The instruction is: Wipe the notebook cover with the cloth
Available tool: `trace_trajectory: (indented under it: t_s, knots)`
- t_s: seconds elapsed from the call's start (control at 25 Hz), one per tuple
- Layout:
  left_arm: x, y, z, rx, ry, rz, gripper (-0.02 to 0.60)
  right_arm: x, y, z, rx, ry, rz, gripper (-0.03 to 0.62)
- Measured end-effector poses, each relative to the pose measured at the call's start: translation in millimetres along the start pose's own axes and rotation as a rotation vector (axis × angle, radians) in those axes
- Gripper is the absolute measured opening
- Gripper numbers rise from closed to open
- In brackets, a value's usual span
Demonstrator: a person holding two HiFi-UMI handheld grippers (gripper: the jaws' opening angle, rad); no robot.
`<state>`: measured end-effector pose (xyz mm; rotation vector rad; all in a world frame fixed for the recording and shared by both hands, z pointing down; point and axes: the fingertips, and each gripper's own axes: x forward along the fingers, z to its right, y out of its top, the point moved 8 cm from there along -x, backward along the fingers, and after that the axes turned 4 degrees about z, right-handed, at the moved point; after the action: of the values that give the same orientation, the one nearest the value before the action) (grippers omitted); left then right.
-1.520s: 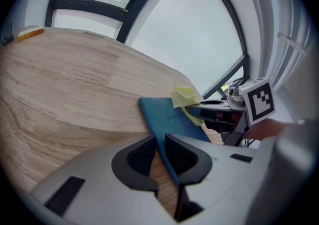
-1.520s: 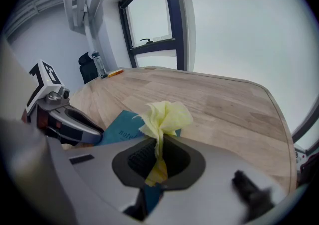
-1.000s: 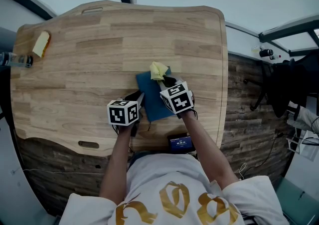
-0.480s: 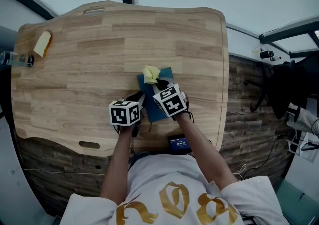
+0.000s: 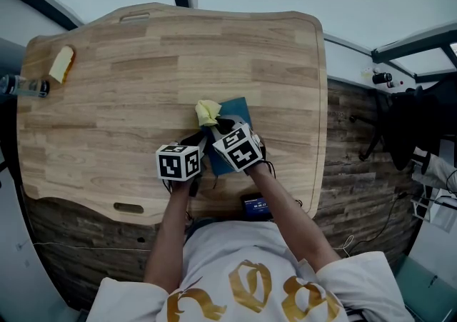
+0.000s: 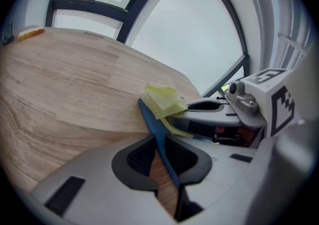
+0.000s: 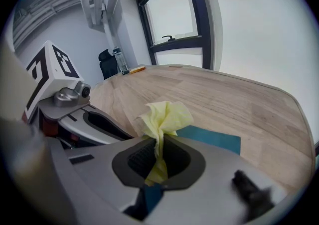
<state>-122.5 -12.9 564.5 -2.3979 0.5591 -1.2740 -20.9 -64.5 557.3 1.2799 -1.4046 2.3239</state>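
A blue notebook (image 5: 233,115) lies flat on the wooden table (image 5: 143,63), near its front edge. My left gripper (image 5: 198,148) is shut on the notebook's near left edge (image 6: 158,131). The right gripper (image 5: 218,128) is shut on a crumpled yellow cloth (image 5: 208,111), which rests on the notebook's far left corner. In the right gripper view the cloth (image 7: 165,119) bunches up between the jaws, with the blue cover (image 7: 212,139) behind it. From the left gripper view, the cloth (image 6: 163,101) sits on top of the notebook right beside the right gripper's body.
A yellow sponge-like item (image 5: 59,63) and a bottle (image 5: 21,86) lie at the table's far left corner. A small dark device with a lit screen (image 5: 256,206) sits at the near table edge. Windows and a dark chair stand beyond the table.
The right gripper has dragged the yellow cloth leftward and slightly nearer across the notebook cover. The left gripper has stayed clamped on the notebook's edge.
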Motion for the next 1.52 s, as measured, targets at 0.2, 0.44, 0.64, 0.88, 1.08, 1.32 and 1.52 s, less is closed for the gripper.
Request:
trace_trajectory:
  t_s: [0.2,0.44,0.64,0.88,1.08,1.32,1.52]
  knots:
    - [0.8,0.0,-0.7,0.000,0.001,-0.001,0.068,1.7,-0.8,-0.2,-0.004,0.004,0.001,0.037]
    - [0.5,-0.3,-0.6,-0.005,0.000,-0.001,0.067,1.0,-1.6,-1.2,-0.015,0.017,-0.004,0.037]
    - [1.5,0.9,-1.3,-0.006,-0.001,-0.001,0.067,-4.1,-8.1,-7.5,-0.001,0.028,-0.014,0.037]
    - [1.4,-0.1,-1.6,-0.007,-0.001,-0.003,0.067,-9.2,-15.5,-14.1,-0.004,0.026,-0.025,0.037]
    - [1.2,-0.5,-1.5,-0.007,-0.002,-0.004,0.067,-16.3,-22.2,-21.3,-0.001,0.037,-0.051,0.037]
    - [1.6,0.1,-1.8,-0.004,0.001,-0.004,0.067,-20.7,-33.7,-27.8,0.007,0.029,-0.047,0.037]
    - [0.5,-0.7,-1.7,0.001,0.003,0.000,0.067,-29.6,-41.8,-38.9,-0.004,0.032,-0.075,0.037]
